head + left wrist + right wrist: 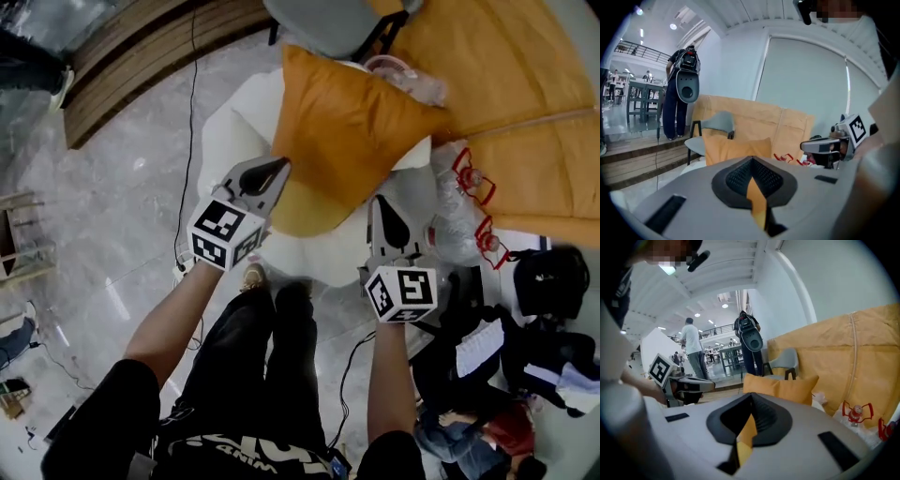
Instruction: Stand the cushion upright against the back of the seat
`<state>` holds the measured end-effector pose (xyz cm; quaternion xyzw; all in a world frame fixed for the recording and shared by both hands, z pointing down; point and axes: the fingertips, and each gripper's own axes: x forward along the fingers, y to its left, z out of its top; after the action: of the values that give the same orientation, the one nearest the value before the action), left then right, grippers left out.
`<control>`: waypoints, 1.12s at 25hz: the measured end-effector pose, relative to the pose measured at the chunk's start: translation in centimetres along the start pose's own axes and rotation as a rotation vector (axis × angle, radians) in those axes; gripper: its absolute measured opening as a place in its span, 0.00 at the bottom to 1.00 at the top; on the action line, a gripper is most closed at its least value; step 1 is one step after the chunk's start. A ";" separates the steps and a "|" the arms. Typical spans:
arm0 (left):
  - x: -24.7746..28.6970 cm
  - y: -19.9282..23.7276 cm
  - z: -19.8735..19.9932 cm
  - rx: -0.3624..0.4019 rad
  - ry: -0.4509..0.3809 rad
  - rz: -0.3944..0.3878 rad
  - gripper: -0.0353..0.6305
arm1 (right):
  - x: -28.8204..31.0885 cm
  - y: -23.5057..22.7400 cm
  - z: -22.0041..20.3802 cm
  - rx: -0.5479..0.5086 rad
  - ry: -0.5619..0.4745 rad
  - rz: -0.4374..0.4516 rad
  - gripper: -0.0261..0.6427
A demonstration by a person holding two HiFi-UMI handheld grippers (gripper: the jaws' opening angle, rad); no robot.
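Two tongs hold one cushion. The left tongs (275, 172) are clamped on its near edge at about 7 o'clock of the orange cover, the right tongs (386, 211) on the near corner at about 5 o'clock. The cushion (347, 122) slants away from the person over the white seat (220, 131), its far corners pointing toward 12 o'clock. Gripping at two well-separated points probably keeps the soft cover from sagging, and should let the near edge swing up so the cushion tips onto its far side against the backrest.

The head view gives the layout: the cushion spread across the seat, a grey chair (328, 23) beyond it at 12 o'clock, and wrapped bottles (464, 202) at 3 o'clock. It cannot show the grip itself. Each gripper view does, with a sliver of orange cloth pinched between closed pads. They also show the cushion's far edge raised, and each shows the other tongs alongside. No view shows whether the far edge touches the seat, or where the seat's back rises
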<state>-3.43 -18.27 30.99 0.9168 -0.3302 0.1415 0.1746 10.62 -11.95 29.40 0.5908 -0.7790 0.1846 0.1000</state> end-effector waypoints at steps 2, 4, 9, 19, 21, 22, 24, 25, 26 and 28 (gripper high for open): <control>-3.1 -2.4 2.4 0.005 -0.023 -0.028 0.06 | -3.1 2.1 2.4 0.000 -0.037 0.021 0.07; -6.4 -5.4 3.9 0.008 -0.024 -0.060 0.06 | -6.6 4.5 4.5 -0.002 -0.057 0.032 0.07; -14.0 -11.6 7.8 0.031 -0.037 -0.106 0.06 | -14.2 9.5 9.8 0.065 -0.112 0.047 0.07; -23.4 -18.4 14.1 0.054 -0.195 -0.113 0.06 | -22.4 15.4 14.4 0.099 -0.244 0.034 0.07; -23.6 -19.1 15.3 0.072 -0.220 -0.118 0.06 | -22.5 15.8 14.8 0.119 -0.253 0.062 0.07; -23.7 -19.4 15.7 0.079 -0.227 -0.122 0.06 | -22.6 16.1 14.9 0.120 -0.256 0.078 0.07; -24.2 -19.9 16.3 0.088 -0.236 -0.128 0.06 | -22.8 17.0 15.2 0.111 -0.263 0.107 0.07; -24.5 -20.0 16.4 0.091 -0.240 -0.128 0.06 | -22.9 17.5 15.3 0.103 -0.267 0.122 0.07; -24.7 -20.1 16.6 0.094 -0.244 -0.128 0.06 | -22.9 17.9 15.4 0.094 -0.270 0.138 0.07; -25.0 -20.2 16.8 0.093 -0.249 -0.127 0.06 | -22.8 18.7 15.6 0.074 -0.266 0.165 0.07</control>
<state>-6.32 3.20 1.92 0.9533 -0.2838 0.0305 0.0983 0.13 6.27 3.47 0.5472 -0.8241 0.1407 -0.0413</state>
